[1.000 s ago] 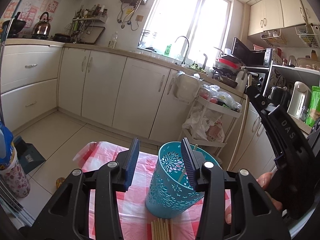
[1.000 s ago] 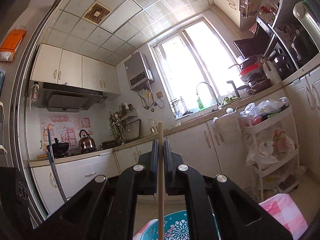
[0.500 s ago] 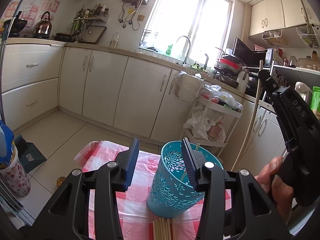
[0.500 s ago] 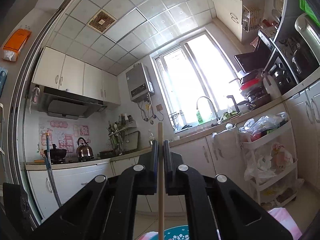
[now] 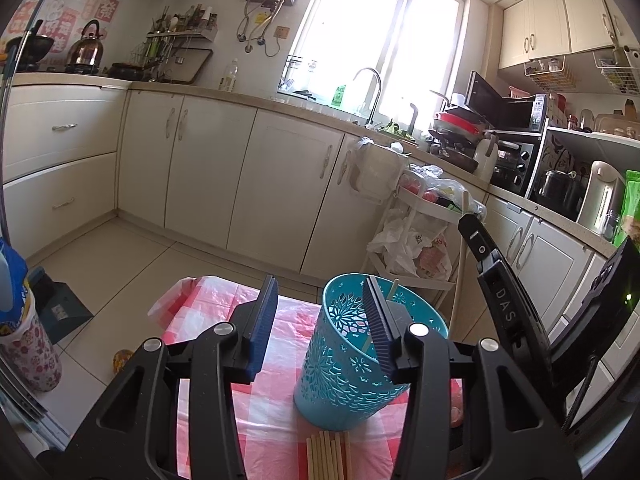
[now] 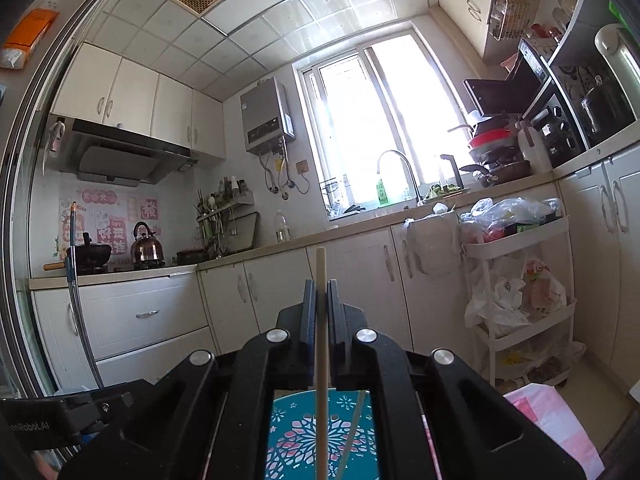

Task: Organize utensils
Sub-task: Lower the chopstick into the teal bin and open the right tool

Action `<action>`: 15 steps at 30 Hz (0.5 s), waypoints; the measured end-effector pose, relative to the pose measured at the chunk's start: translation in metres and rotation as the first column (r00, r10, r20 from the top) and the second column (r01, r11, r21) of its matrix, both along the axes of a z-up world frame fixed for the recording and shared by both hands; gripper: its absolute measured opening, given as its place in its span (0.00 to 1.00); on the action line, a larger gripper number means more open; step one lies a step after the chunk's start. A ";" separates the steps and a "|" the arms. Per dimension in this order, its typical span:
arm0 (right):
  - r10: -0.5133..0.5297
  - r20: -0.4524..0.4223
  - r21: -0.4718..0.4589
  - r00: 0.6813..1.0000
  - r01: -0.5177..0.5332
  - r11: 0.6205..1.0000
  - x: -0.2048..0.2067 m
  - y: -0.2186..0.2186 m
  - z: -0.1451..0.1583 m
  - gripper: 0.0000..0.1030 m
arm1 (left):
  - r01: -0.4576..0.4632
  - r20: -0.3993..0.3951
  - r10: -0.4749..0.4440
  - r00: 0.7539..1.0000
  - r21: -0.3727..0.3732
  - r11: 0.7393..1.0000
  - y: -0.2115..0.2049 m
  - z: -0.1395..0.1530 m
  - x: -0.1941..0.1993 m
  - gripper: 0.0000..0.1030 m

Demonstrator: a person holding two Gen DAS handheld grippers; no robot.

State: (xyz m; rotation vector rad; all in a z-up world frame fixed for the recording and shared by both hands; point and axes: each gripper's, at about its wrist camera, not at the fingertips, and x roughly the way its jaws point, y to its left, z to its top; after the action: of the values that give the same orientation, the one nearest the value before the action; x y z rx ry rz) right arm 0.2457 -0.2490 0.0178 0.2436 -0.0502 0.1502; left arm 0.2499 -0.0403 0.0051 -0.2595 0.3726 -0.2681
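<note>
A teal perforated holder [image 5: 352, 364] stands on a red-and-white checked cloth [image 5: 276, 404]; one chopstick [image 5: 390, 295] leans inside it. Several wooden chopsticks [image 5: 326, 456] lie in a bundle just in front of it. My left gripper [image 5: 320, 320] is open and empty, its right finger over the holder's rim. My right gripper [image 6: 319, 304] is shut on a single upright chopstick [image 6: 321, 344], directly above the holder [image 6: 320, 436], whose inside shows below. In the left wrist view the right gripper [image 5: 472, 224] hangs to the right of the holder.
A white trolley [image 5: 424, 240] with bags stands behind the table. Kitchen cabinets [image 5: 240, 176] and a sink run along the far wall. A floral cup [image 5: 24, 344] and a dustpan [image 5: 56, 304] are on the floor at the left.
My right gripper rose with the chopstick, then came back down over the holder. My left gripper has stayed open beside the holder.
</note>
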 end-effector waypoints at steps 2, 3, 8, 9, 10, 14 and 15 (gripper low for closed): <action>0.005 -0.002 0.005 1.000 -0.005 1.000 -0.001 0.000 0.002 0.06 | 0.000 -0.001 0.000 1.000 -0.001 1.000 0.000 0.000 0.001 0.41; 0.009 -0.001 0.012 1.000 -0.009 1.000 -0.001 0.000 0.003 0.06 | -0.001 -0.001 0.001 1.000 -0.001 1.000 0.000 0.000 0.001 0.41; 0.032 0.054 0.053 0.998 -0.035 0.998 -0.019 -0.005 0.027 0.06 | -0.008 -0.006 0.008 1.000 -0.009 1.000 0.005 0.000 0.001 0.41; 0.036 0.076 0.064 0.996 -0.041 0.997 -0.023 -0.006 0.034 0.06 | -0.012 -0.006 0.012 1.000 -0.012 1.000 0.006 0.000 0.002 0.41; 0.040 0.093 0.071 0.995 -0.046 0.996 -0.027 -0.007 0.041 0.06 | -0.015 -0.007 0.015 1.000 -0.015 1.000 0.008 0.000 0.002 0.41; 0.051 0.154 0.074 0.987 -0.063 0.995 -0.034 -0.009 0.064 0.06 | -0.021 -0.002 0.021 1.000 -0.019 1.000 0.011 0.002 0.000 0.41; 0.053 0.163 0.070 0.985 -0.065 0.995 -0.034 -0.010 0.066 0.06 | -0.020 -0.001 0.020 1.000 -0.019 1.000 0.011 0.003 -0.001 0.41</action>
State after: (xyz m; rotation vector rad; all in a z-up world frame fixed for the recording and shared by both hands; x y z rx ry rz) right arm 0.2121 -0.2588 0.0839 0.3074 -0.2101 0.2271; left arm 0.2494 -0.0296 0.0076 -0.2821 0.3681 -0.2522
